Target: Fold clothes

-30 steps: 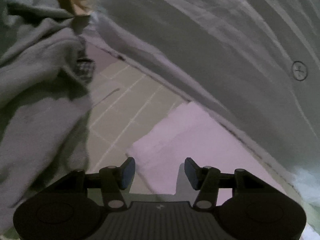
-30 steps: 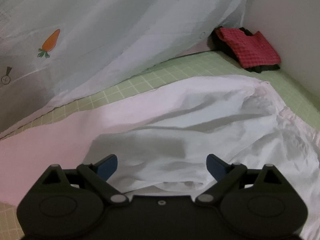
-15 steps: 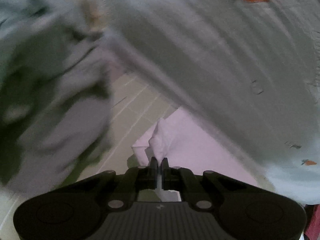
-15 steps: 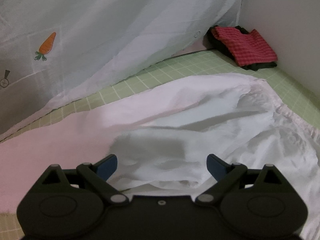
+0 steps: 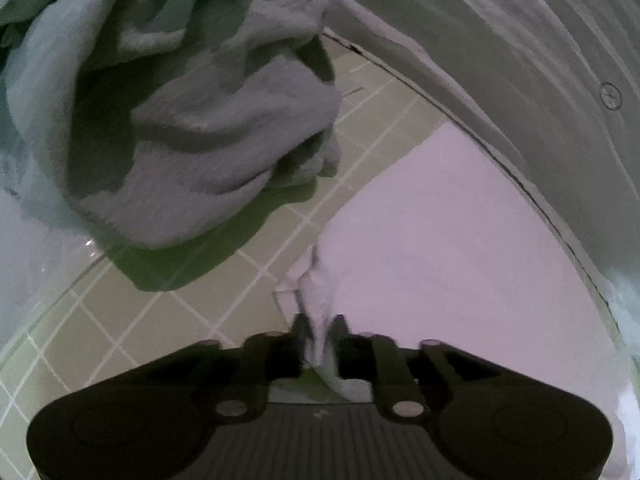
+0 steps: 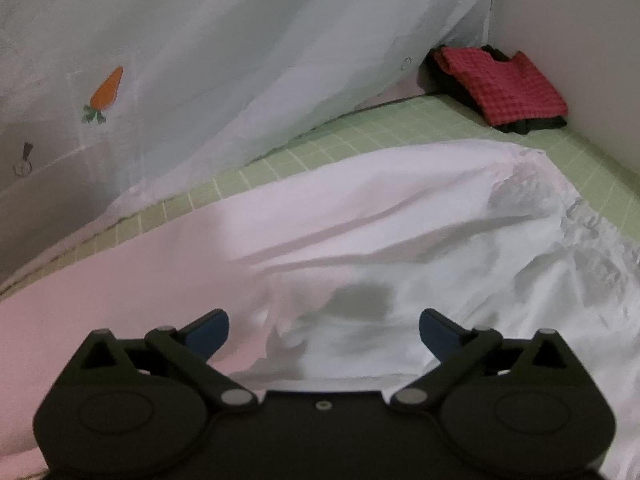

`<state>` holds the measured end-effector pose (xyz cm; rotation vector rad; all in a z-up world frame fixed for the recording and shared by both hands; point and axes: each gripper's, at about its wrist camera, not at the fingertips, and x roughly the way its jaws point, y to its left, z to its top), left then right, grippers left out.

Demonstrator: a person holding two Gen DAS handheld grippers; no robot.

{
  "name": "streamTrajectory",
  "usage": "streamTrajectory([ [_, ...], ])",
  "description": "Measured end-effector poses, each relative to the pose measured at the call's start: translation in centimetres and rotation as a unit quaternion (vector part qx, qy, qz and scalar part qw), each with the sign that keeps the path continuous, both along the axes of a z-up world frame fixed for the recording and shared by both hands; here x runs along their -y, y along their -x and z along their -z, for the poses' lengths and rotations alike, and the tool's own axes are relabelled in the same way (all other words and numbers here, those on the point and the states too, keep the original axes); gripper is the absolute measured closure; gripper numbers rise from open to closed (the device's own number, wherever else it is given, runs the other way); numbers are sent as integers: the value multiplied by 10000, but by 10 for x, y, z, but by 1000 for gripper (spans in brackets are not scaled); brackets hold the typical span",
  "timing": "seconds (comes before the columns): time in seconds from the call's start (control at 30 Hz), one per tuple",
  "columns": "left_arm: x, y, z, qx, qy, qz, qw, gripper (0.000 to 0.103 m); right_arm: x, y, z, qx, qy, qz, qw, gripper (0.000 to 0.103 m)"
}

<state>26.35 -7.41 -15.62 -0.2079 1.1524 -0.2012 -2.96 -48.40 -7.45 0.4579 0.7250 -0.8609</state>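
A pale pink-white garment [image 5: 440, 232] lies spread on the green checked sheet [image 5: 120, 328]. My left gripper [image 5: 320, 330] is shut on a bunched corner of this garment, which rises in a small peak between the fingers. In the right wrist view the same garment [image 6: 380, 220] lies wrinkled, with a gathered edge at the right. My right gripper [image 6: 324, 330] is open and empty, low over the garment's near part.
A crumpled grey-green blanket [image 5: 192, 120] is heaped at the left. A sheer curtain with carrot prints [image 6: 240, 60] hangs along the far side. A folded red checked cloth on dark clothes [image 6: 504, 84] sits in the far corner by a white wall [image 6: 580, 40].
My left gripper went from open above the garment's corner to shut on it and has lifted it a little. My right gripper stayed open and shifted slightly.
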Motion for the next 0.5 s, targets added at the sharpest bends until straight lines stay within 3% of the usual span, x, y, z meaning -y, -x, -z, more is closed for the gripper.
streamTrajectory([
  [0.03, 1, -1, 1, 7, -25, 35, 10000, 59, 2, 0, -1, 21, 45, -30, 10000, 0],
  [0.07, 3, 0, 2, -14, -102, 50, 9999, 57, 5, 1, -1, 42, 90, -60, 9999, 0],
  [0.3, 8, -2, 4, -74, -315, 42, 9995, 55, 51, -24, -3, 137, 465, -349, 9982, 0],
  [0.4, 14, -9, -2, 100, -488, 135, 9987, 52, 75, -52, 2, 150, 538, -673, 9962, 0],
  [0.5, 22, -21, -11, 377, -580, 268, 9972, 45, 102, -87, 16, -37, 300, -751, 9967, 0],
])
